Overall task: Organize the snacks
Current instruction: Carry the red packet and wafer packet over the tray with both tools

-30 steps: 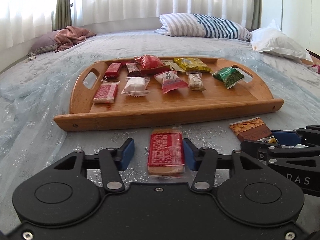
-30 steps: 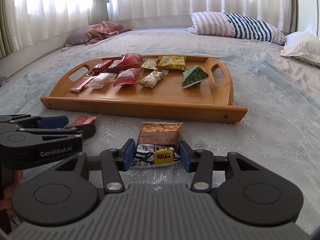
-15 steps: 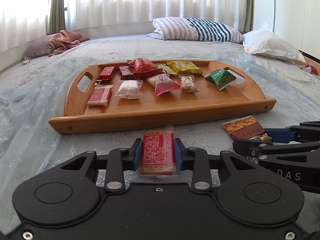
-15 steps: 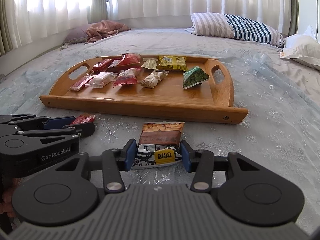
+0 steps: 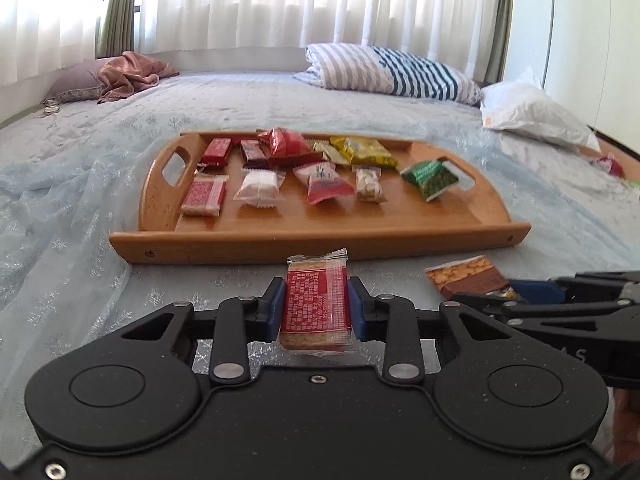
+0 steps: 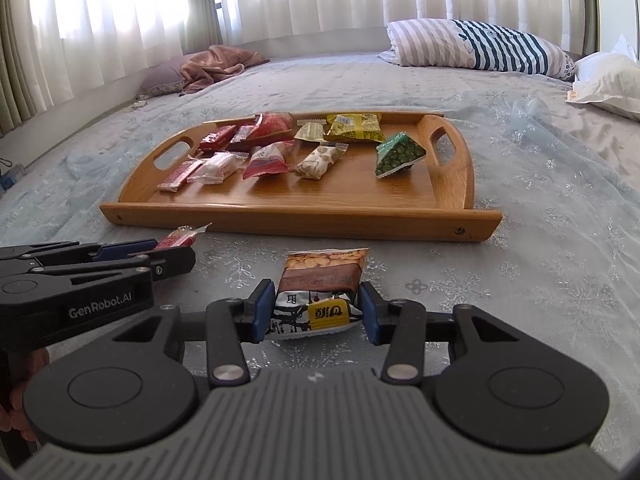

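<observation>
A red cracker packet (image 5: 316,304) is pinched between the blue pads of my left gripper (image 5: 315,294), just off the bedsheet in front of the wooden tray (image 5: 320,244). In the right wrist view a brown peanut packet (image 6: 324,272) sits on the sheet between the pads of my right gripper (image 6: 316,310). Its jaws are closing and both pads touch the packet's sides. Each view shows the other gripper from the side: the right gripper (image 5: 520,290) on the peanut packet (image 5: 464,276), the left gripper (image 6: 172,250) with the red packet (image 6: 180,236).
Several wrapped snacks lie in rows in the tray (image 6: 300,218), among them a green pea bag (image 6: 398,156). A striped pillow (image 5: 392,70), a white pillow (image 5: 532,114) and a pink cloth (image 5: 132,74) lie at the back. A small red snack (image 5: 610,166) lies far right.
The left jaws came in from either side of the red packet, clamped it and raised it slightly. The right jaws narrowed onto the peanut packet. Both hands stayed nearly in place.
</observation>
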The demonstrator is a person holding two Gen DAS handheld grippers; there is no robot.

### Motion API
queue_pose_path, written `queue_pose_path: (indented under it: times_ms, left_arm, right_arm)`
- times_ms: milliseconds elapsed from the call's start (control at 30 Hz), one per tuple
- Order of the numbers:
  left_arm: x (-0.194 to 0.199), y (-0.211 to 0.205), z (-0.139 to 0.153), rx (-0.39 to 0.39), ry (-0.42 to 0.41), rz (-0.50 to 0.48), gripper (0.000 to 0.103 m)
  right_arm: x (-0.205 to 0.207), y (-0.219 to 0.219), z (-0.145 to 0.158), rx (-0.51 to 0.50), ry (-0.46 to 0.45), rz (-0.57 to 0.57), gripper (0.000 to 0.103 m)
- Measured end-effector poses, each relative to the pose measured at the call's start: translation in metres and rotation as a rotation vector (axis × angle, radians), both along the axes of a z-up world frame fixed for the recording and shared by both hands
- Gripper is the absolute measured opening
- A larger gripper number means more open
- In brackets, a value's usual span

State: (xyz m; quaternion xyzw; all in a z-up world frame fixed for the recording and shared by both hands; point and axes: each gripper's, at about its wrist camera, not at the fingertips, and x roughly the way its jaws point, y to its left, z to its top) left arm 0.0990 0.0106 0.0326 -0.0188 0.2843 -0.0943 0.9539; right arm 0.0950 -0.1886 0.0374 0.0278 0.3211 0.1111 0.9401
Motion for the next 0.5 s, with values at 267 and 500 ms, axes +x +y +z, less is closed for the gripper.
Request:
queue_pose_path:
  times_ms: [267, 500]
  left_arm:
    - [0.001, -0.003, 0.024, -0.009, -0.067, -0.015, 0.031]
    - [0.035, -0.016, 0.027, -0.009, -0.058, -0.034, 0.031]
  right_arm:
    - [-0.003, -0.007, 0.021, 0.045, -0.061, -0.011, 0.048]
    - [0.027, -0.025, 0.029, 0.054, -0.083, -0.071, 0.048]
